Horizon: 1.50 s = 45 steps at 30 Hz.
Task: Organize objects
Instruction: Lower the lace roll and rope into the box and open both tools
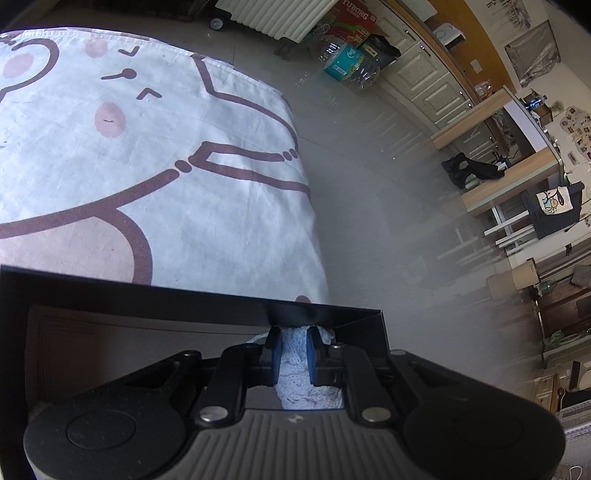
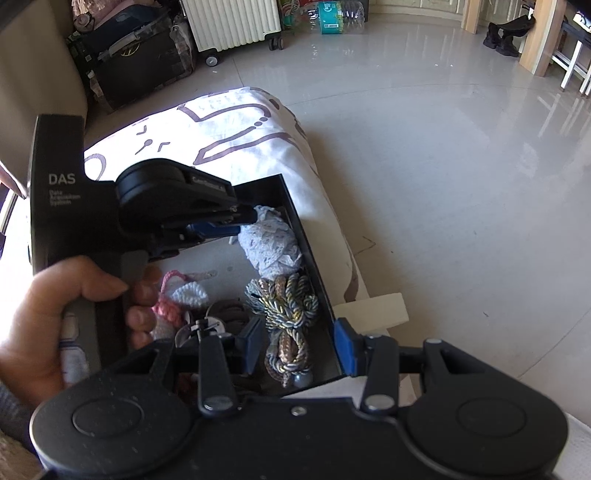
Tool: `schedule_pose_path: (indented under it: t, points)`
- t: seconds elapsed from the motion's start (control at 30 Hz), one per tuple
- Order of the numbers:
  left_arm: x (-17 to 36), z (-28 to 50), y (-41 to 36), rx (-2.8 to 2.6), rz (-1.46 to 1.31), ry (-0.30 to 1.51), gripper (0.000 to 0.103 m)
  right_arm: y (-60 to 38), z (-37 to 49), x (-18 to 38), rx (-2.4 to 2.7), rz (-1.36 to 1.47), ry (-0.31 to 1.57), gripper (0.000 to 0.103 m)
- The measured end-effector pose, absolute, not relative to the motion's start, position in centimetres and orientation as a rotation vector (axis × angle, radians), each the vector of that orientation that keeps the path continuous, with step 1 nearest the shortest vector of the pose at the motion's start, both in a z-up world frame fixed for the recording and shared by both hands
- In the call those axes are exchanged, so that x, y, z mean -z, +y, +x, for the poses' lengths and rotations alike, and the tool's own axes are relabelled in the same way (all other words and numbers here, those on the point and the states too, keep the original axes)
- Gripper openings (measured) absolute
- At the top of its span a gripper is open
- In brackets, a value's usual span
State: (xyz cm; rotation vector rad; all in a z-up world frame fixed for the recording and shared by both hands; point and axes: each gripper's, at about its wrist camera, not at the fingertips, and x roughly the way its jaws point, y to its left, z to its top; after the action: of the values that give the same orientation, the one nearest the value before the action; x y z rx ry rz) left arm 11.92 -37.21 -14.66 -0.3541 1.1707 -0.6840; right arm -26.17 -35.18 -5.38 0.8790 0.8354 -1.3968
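Observation:
An open black box [image 2: 314, 258] rests on a white cartoon-print cover [image 2: 236, 125]. My left gripper [image 1: 293, 341] reaches into the box's far right corner. Its blue pads are shut on a pale lace cloth [image 1: 295, 384], which the right wrist view also shows [image 2: 271, 245] with the left gripper [image 2: 242, 225] on it. A person's hand [image 2: 48, 314] holds that gripper's handle. My right gripper [image 2: 300, 345] straddles the box's right wall. One pad is inside beside a gold-and-grey braided cord [image 2: 291, 314], the other is outside against the wall.
In the box also lie a pink-and-white crochet piece [image 2: 177, 295] and brown rings [image 2: 221, 314]. Glossy floor tiles [image 2: 461, 184] spread to the right. A white wheeled radiator [image 2: 236, 22], dark bags [image 2: 136, 59] and a pack of bottles [image 2: 340, 14] stand beyond.

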Motion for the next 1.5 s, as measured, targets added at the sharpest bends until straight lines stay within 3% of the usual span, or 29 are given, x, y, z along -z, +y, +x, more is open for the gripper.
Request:
schedule_pose_path:
  t: [0.13, 0.2, 0.43, 1.27, 1.33, 1.5]
  points:
    - [14.3, 12.1, -36.9, 0.673, -0.366, 1.193, 0.021, -35.1, -26.4, 5.3, 1.39, 0.886, 0.819, 0.044]
    - [13.9, 12.2, -36.6, 0.665, -0.355, 1.203, 0.032, -35.0, -26.5, 5.2, 1.387, 0.895, 0.799, 0.044]
    - [11.3, 12.0, -35.1, 0.689, -0.261, 1.191, 0.032, -34.6, -27.2, 4.7, 1.356, 0.955, 0.706, 0.043]
    - [5.7, 7.6, -28.3, 0.626, 0.15, 1.149, 0.04, -33.8, -24.5, 2.4, 1.47, 0.869, 0.701, 0.043]
    - [5.4, 7.2, -27.5, 0.617, 0.173, 1.141, 0.043, -33.5, -24.2, 2.3, 1.472, 0.85, 0.715, 0.043]
    - [5.0, 6.2, -25.6, 0.596, 0.178, 1.139, 0.065, -32.8, -23.7, 2.1, 1.474, 0.851, 0.724, 0.044]
